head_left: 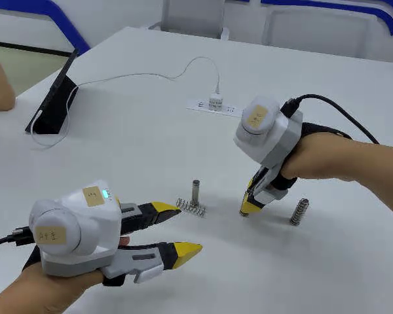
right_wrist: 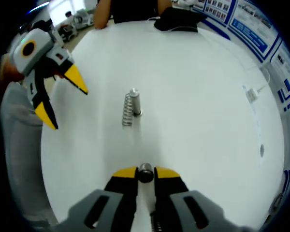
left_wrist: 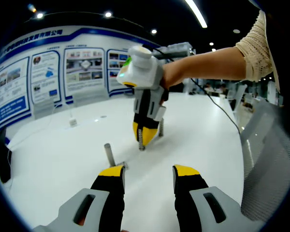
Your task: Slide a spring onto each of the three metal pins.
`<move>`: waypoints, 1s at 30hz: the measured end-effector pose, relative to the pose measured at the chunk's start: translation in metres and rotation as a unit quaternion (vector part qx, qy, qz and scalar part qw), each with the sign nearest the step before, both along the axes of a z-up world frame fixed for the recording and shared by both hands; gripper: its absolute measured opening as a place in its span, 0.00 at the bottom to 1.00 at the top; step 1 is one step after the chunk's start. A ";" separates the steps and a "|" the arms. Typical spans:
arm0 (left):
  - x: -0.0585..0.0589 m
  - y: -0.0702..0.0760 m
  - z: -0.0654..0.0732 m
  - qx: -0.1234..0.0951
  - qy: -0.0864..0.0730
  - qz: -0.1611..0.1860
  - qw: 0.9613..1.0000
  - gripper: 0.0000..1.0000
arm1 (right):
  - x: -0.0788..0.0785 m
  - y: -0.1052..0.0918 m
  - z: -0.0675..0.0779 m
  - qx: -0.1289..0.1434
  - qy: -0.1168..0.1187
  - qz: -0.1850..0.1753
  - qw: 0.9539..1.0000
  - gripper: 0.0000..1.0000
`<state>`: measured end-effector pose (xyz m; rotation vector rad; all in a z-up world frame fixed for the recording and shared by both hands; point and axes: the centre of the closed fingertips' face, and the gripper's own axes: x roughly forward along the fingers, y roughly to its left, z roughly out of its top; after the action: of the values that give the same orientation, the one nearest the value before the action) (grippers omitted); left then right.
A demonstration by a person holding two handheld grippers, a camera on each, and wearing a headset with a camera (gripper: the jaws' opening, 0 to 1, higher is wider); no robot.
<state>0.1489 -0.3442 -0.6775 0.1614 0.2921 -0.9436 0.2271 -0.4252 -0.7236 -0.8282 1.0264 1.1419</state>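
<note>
Three work points sit on the table. At the middle, the centre pin stands upright and bare. The loose spring lies on its side at the pin's foot, staged there but not yet fitted.

To the right, the far spring stands nearly upright, slightly tilted. It is judged to be already sleeved on a pin, though the pin itself is hidden.

Between these two, the right gripper points steeply down. Its jaws are narrow, clamped on the top of the held pin, whose lower end is at the table surface. This grip is judged to steady the pin upright. Whether a spring is on this pin cannot be told.

The left gripper hovers low near the loose spring, jaws wide and holding nothing, aimed toward the centre pin. This pose suits taking the loose spring next.
</note>
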 end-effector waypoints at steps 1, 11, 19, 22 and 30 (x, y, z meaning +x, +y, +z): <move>0.000 0.000 0.000 0.000 0.000 0.000 1.000 0.40 | 0.000 0.000 0.000 0.000 -0.001 0.000 1.000 0.15; 0.000 -0.001 -0.001 -0.001 0.001 -0.001 1.000 0.40 | 0.002 0.009 0.022 0.016 -0.030 0.006 0.999 0.20; 0.000 -0.001 -0.001 0.000 0.000 0.001 1.000 0.40 | -0.005 0.039 0.029 0.052 -0.031 0.018 0.998 0.20; 0.000 0.002 0.000 0.001 0.000 0.003 1.000 0.40 | -0.010 0.048 0.021 0.057 -0.027 0.019 0.998 0.20; 0.000 0.005 -0.002 0.002 0.003 0.008 1.000 0.40 | -0.013 0.066 0.008 0.084 -0.022 0.001 0.996 0.18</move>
<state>0.1491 -0.3390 -0.6792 0.1609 0.3000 -0.9279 0.2145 -0.3595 -0.7158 -0.7167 0.8810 1.1885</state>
